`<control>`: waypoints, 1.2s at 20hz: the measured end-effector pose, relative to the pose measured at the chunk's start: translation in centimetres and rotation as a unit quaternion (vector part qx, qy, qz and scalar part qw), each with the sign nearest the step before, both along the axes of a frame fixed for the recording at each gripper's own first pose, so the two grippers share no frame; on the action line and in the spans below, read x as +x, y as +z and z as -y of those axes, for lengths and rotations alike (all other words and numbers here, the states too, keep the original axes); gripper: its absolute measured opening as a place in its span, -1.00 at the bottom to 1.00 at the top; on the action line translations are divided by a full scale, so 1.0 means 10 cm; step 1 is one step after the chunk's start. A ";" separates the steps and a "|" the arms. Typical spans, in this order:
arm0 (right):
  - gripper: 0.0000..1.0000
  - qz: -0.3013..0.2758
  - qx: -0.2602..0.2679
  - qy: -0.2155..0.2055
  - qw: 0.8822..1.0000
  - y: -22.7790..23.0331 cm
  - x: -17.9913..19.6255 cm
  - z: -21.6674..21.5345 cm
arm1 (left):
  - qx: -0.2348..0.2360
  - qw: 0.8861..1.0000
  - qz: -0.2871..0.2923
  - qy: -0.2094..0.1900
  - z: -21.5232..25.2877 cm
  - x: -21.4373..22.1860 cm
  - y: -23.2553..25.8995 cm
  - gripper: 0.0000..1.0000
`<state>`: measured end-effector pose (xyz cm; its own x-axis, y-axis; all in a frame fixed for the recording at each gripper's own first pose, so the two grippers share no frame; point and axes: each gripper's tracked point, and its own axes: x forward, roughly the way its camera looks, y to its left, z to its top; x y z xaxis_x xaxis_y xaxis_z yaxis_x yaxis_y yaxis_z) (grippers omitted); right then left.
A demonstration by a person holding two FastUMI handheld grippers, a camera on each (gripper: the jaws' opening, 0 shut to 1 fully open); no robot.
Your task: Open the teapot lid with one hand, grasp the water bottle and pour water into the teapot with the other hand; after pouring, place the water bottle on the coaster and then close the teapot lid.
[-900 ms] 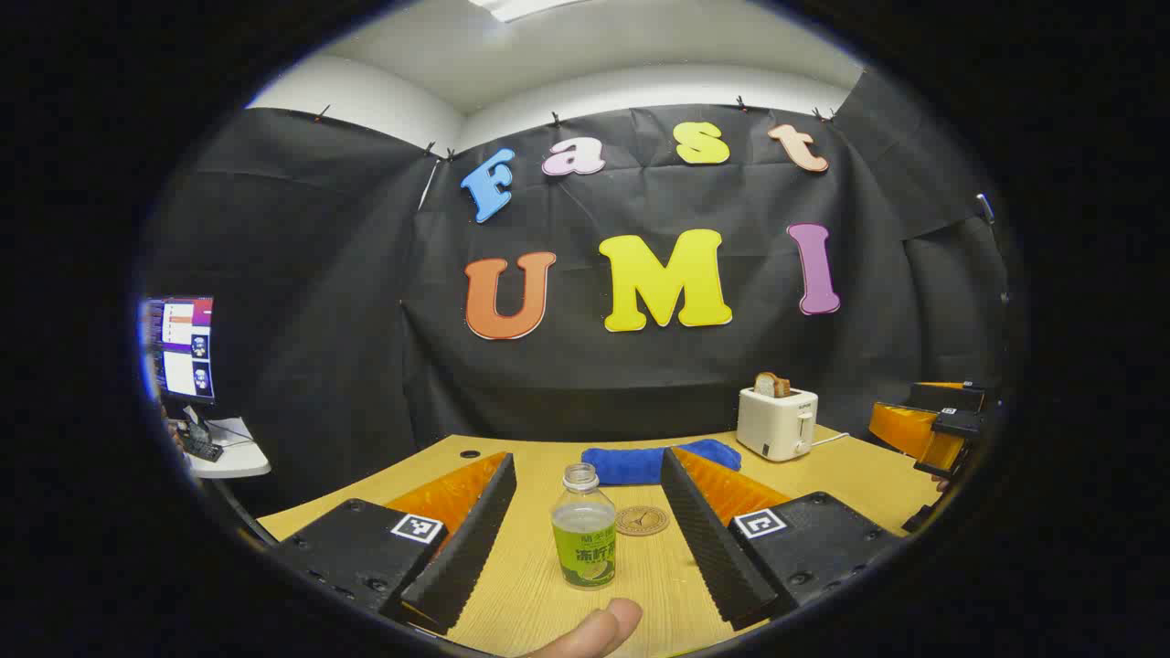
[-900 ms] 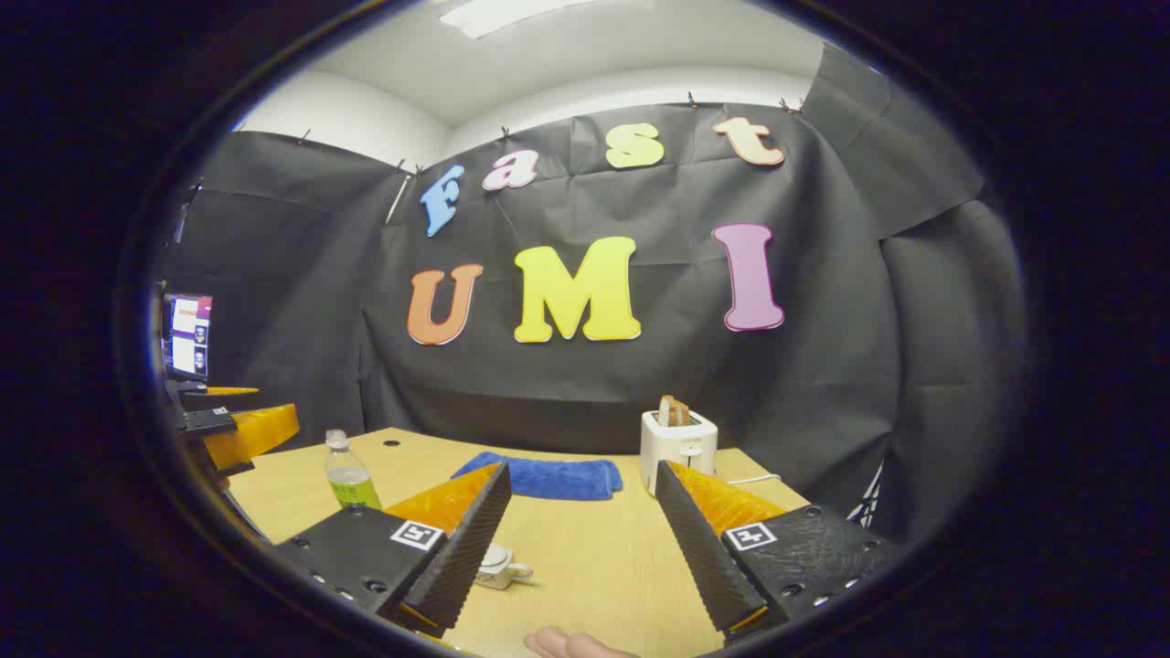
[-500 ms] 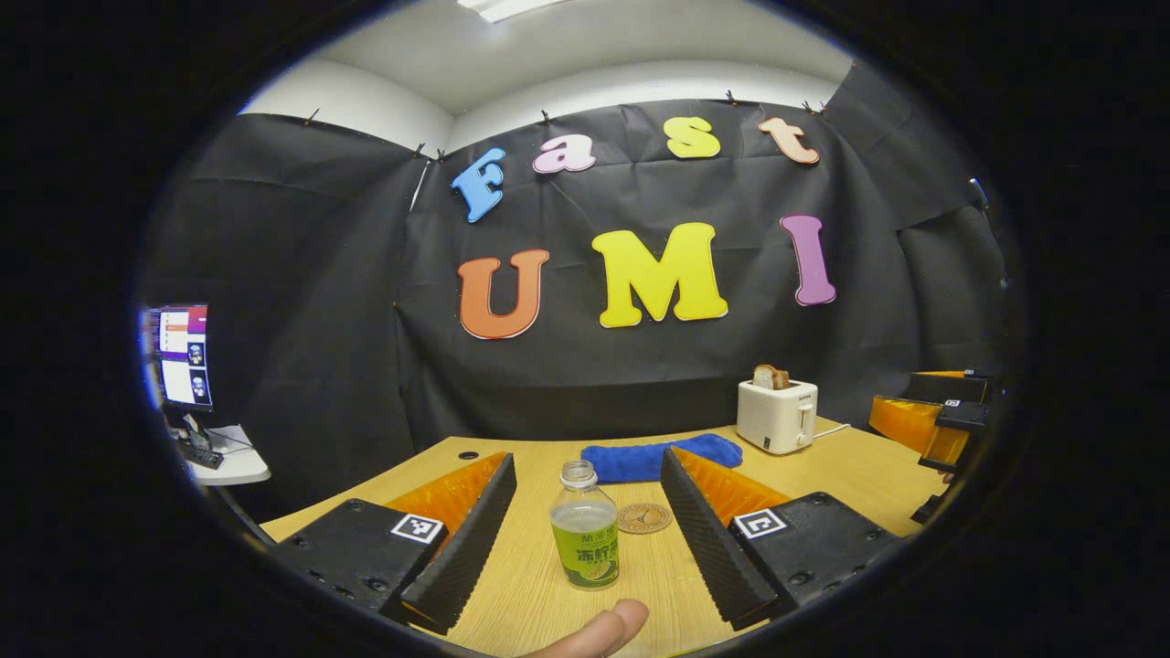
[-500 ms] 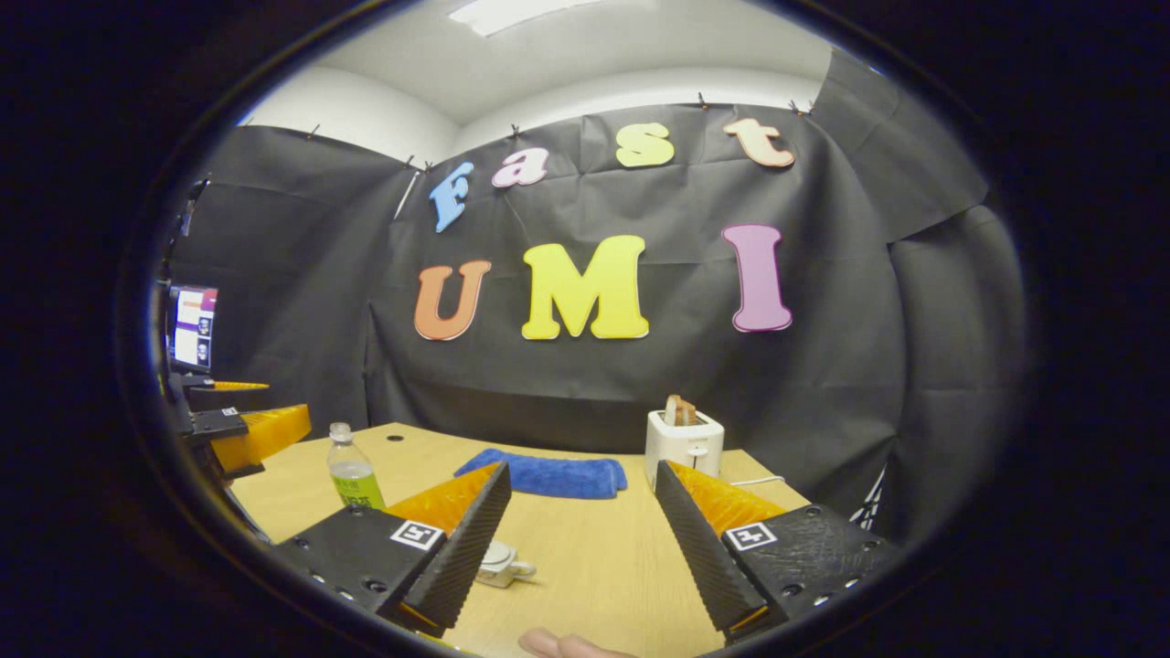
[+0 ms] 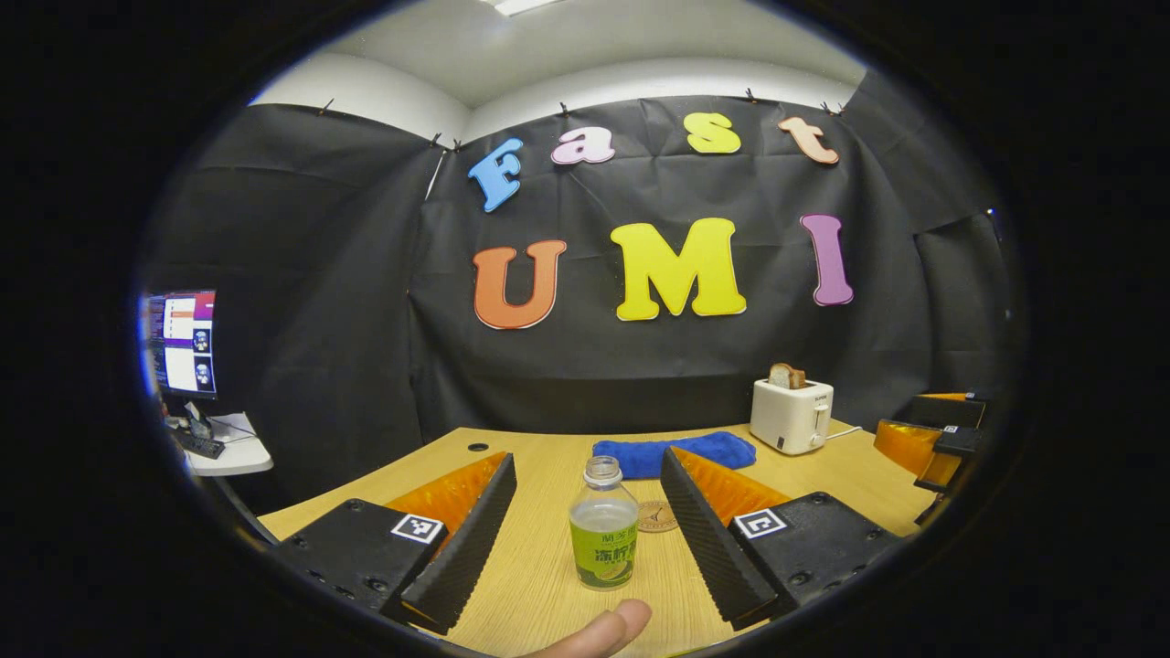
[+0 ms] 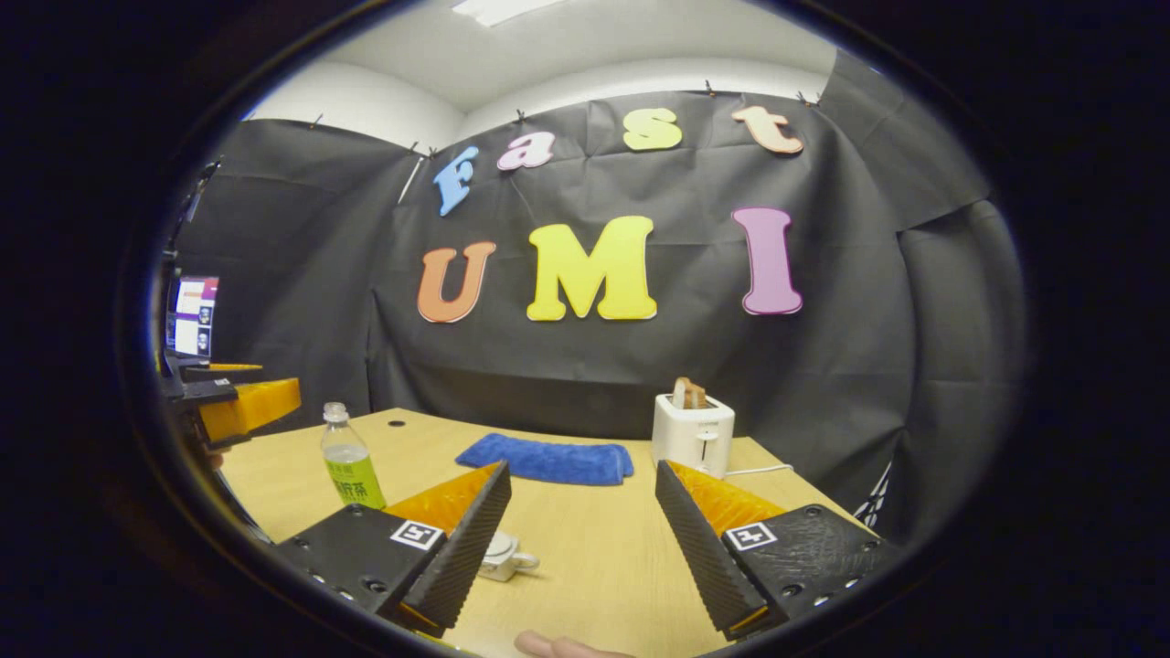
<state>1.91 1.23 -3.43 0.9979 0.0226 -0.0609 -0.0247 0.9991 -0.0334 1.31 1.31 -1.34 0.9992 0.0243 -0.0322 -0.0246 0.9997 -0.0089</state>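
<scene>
In the left gripper view, a fingertip (image 5: 611,629) pokes in at the very bottom, and the left gripper (image 5: 585,498) is spread wide with nothing pinched. The water bottle (image 5: 603,537) stands upright and uncapped on the wooden table (image 5: 539,585), between the two fingers but touching neither. Just behind the bottle, partly hidden by it, lies the round coaster (image 5: 660,517). Farther back from the bottle is a folded blue towel (image 5: 675,454), and beyond that, to the bottle's right, a white toaster (image 5: 792,416) holding a slice of bread. The right gripper (image 5: 932,440) shows at the far right edge.

In the right gripper view, the right gripper (image 6: 585,503) is likewise spread apart and holds nothing. The small white teapot (image 6: 502,556) sits on the table with its lid on, partly hidden behind the gripper's left finger. The bottle (image 6: 351,460) stands well to the teapot's left and farther back, with the left gripper (image 6: 239,405) beyond it at the edge.
</scene>
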 end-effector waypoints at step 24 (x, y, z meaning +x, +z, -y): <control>-0.39 -0.097 0.056 0.086 0.990 -1.33 0.80 -0.98 | -0.013 0.999 -0.033 0.014 -0.30 0.12 -0.20 0.99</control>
